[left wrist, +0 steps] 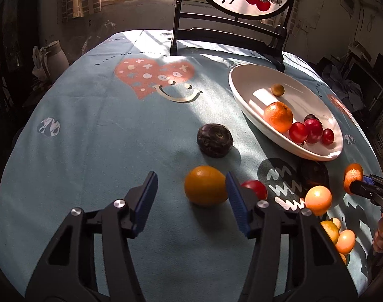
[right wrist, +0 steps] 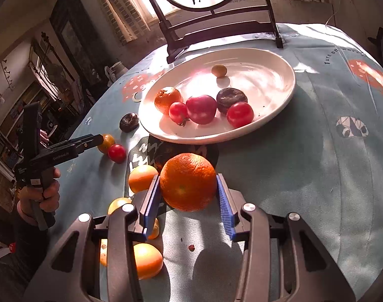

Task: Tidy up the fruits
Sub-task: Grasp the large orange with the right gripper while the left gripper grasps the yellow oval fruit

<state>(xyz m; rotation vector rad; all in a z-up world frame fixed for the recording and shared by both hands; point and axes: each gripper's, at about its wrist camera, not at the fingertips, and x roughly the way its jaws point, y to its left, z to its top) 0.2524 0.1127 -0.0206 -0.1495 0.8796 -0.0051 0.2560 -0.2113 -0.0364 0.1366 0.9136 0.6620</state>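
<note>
My left gripper [left wrist: 191,197] is open and low over the blue tablecloth. A yellow-orange fruit [left wrist: 205,186] lies just past its tips, against the right pad and apart from the left pad. A red tomato [left wrist: 255,188] sits behind that pad, and a dark purple fruit [left wrist: 215,139] lies farther on. My right gripper [right wrist: 187,198] is shut on a large orange [right wrist: 187,181], in front of the white oval plate [right wrist: 279,95]. The plate holds an orange, red tomatoes, a dark fruit and a small green one. The left wrist view shows the right gripper [left wrist: 355,182] at the right edge.
A dark wooden stand with a round painted screen [right wrist: 216,30] stands behind the plate. Several small orange and yellow fruits [right wrist: 147,259] lie near the front edge, left of my right gripper. A hand [right wrist: 45,193] holds the left gripper's grip. A pale jug [left wrist: 50,58] stands beyond the table's left edge.
</note>
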